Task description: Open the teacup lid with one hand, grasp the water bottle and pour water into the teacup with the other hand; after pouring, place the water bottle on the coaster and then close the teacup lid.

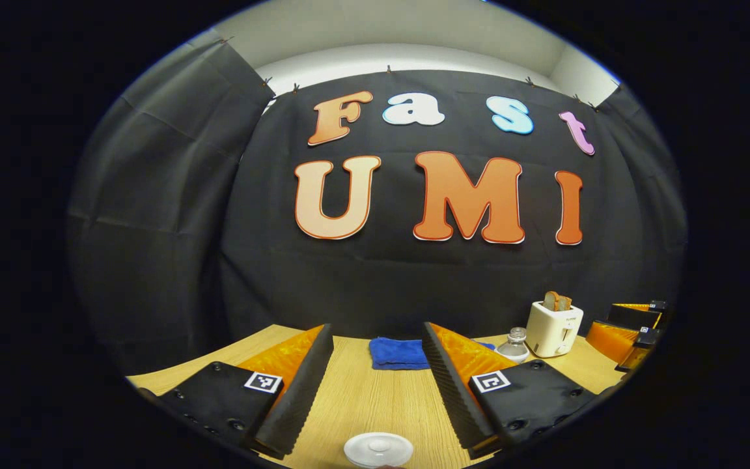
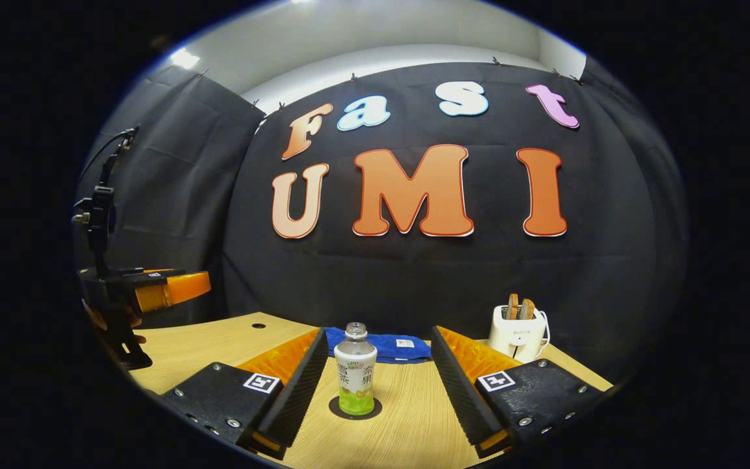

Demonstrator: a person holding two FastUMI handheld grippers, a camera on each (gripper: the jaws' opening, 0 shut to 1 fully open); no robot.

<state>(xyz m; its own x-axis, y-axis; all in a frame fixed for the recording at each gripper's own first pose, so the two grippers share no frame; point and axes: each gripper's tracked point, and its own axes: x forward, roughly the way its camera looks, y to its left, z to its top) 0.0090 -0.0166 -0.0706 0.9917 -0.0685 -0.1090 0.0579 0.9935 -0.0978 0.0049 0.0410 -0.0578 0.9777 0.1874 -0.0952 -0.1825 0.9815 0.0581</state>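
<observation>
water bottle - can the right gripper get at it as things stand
Probably yes. The water bottle stands upright on the dark coaster, straight ahead of the right gripper, whose jaws are spread wider than the bottle. Bare table lies between them, and nothing crowds the bottle's sides.

- We are holding the left gripper (image 1: 378, 365) with its fingers spread wide above the teacup lid (image 1: 378, 449).
- A blue cloth (image 1: 400, 352), the water bottle (image 1: 514, 344) and a toaster (image 1: 554, 328) are sitting on the wooden table (image 1: 375, 397).
</observation>
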